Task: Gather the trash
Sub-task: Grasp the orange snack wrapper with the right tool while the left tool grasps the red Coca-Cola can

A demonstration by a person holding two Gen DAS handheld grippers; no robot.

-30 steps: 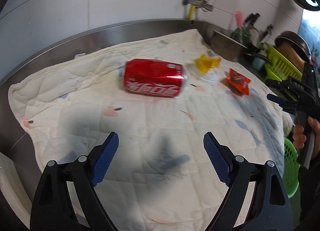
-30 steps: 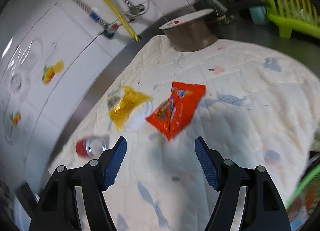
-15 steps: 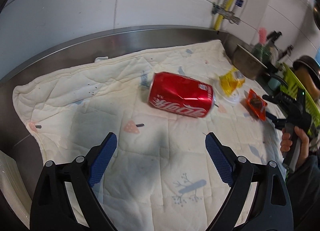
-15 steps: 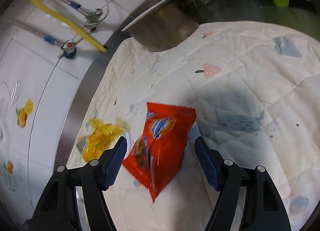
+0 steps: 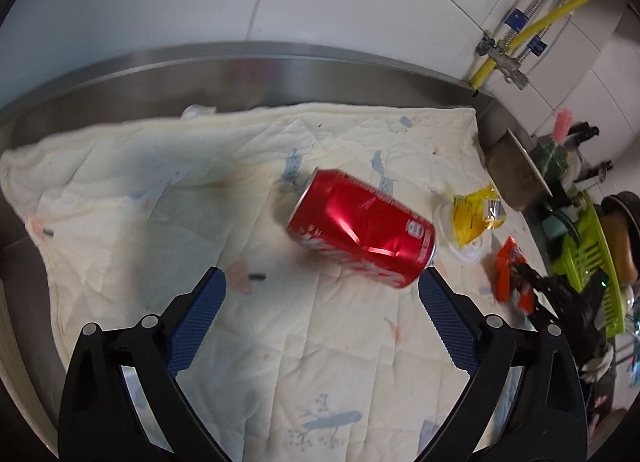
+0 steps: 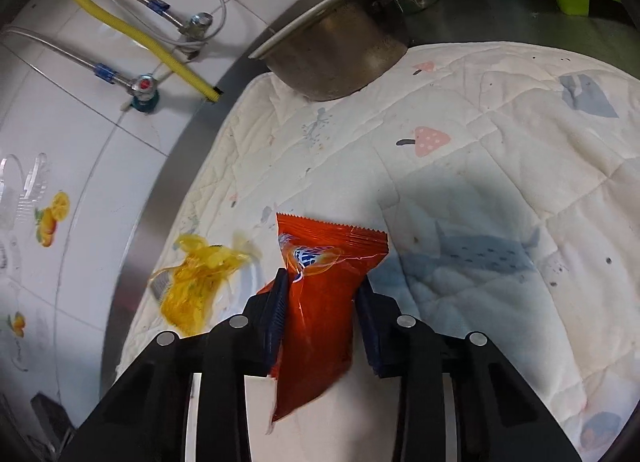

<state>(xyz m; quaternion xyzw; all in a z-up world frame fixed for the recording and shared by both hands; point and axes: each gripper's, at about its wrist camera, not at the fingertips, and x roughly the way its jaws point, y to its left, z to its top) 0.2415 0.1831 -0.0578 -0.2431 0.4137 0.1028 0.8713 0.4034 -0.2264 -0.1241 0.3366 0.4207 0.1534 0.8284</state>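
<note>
Right wrist view: right gripper (image 6: 322, 298) jaws just closing, pinching orange snack packet (image 6: 326, 302) lying on quilted cloth (image 6: 500, 166); slick foil risking slipping out on lift. Left gripper (image 5: 322, 308) spreading wide, holding nothing; dented red cola can (image 5: 362, 232) lying just ahead, risking rolling if nudged.

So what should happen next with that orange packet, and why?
Probably lift it. The right gripper has just been closing, and its fingers now pinch the orange packet, which still seems to rest on the quilt.
</note>
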